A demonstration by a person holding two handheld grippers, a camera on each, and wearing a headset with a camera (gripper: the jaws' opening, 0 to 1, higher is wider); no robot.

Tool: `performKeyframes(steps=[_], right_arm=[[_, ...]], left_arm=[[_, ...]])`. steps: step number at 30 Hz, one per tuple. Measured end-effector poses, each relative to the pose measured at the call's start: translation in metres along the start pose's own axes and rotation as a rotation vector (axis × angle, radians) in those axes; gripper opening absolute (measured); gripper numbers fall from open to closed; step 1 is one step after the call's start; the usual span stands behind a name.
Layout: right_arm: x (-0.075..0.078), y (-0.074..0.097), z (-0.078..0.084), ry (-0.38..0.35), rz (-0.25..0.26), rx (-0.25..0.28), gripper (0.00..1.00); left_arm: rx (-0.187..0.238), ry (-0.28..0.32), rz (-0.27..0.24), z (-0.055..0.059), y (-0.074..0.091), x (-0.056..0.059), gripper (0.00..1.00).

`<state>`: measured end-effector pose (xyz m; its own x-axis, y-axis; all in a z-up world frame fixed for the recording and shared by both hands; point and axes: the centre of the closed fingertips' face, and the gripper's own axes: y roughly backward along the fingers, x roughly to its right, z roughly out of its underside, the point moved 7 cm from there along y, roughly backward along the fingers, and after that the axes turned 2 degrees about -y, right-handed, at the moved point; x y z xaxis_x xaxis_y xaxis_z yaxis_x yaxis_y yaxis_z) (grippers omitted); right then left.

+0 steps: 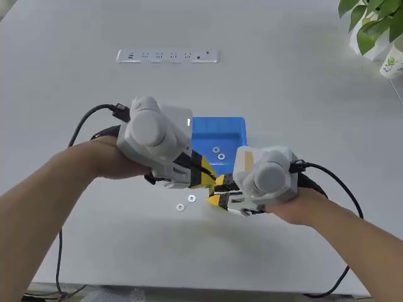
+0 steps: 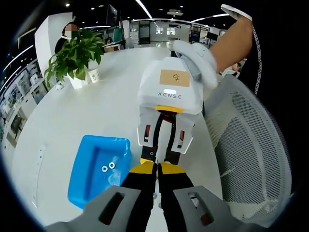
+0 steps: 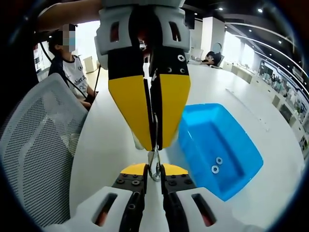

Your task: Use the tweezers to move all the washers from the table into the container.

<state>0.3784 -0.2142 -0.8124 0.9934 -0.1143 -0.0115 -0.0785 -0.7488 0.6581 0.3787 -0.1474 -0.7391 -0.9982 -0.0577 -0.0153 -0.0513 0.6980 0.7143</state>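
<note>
**Two grippers meeting nose to nose over the tweezers, beside the container.**
Left gripper is clamped on the tweezers between its yellow pads; right gripper is pinched onto the near end of the same strip, probably to re-seat it at a workable angle; a washer and a second washer lie on the table just below the jaws, within easy reach; two stored washers rest inside the blue container close behind.
</note>
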Motion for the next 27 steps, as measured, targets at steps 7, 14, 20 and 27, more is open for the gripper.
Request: performKeyframes(steps=[7,14,20,27], right_arm=[[-0.0006,0.0004,0.0004,-0.016,0.002,-0.004,0.11],[-0.0002,0.0004,0.0003,-0.027,0.001,-0.005,0.11],[-0.0001,0.0003,0.0003,-0.024,-0.001,-0.005,0.11],[-0.001,0.0011,-0.0001,-0.021,-0.005,-0.006,0.11]], left_arm=[[0.002,0.0,0.003,-0.0006,-0.0009,0.0,0.05],[0.001,0.001,0.004,0.0002,-0.0006,-0.0007,0.05],[0.0,0.004,0.005,0.0005,-0.0005,-0.0008,0.05],[-0.003,0.007,0.005,0.0016,0.001,-0.0019,0.05]])
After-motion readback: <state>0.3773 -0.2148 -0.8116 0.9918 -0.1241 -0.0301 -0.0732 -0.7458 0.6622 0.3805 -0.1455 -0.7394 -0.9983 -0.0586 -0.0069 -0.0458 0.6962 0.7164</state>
